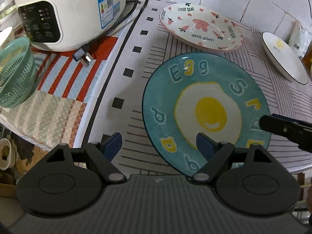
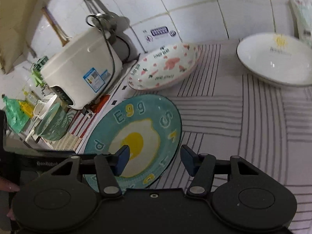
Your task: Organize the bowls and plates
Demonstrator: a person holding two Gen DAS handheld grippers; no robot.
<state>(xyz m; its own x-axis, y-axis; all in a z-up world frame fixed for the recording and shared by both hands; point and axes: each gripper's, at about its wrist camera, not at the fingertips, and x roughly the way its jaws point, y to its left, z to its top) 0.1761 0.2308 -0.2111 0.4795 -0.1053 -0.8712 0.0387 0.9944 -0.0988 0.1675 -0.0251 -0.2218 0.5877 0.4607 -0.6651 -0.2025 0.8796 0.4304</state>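
Observation:
A teal plate (image 1: 211,113) with a fried-egg picture lies flat on the striped mat, nearest to me. My left gripper (image 1: 159,142) stands open over its left rim, one finger above the plate and the other off it. My right gripper (image 2: 155,159) is open astride the right rim of the same teal plate (image 2: 134,138), and its dark finger (image 1: 282,128) shows at the right edge of the left wrist view. Behind lie a pink bear plate (image 1: 200,29) (image 2: 163,68) and a white plate (image 1: 282,56) (image 2: 273,60).
A white rice cooker (image 1: 68,9) (image 2: 81,70) stands at the back left, with its loose plug (image 1: 83,55) on a red striped cloth. A green mesh basket (image 1: 15,72) (image 2: 52,124) sits further left. A tiled wall closes the back.

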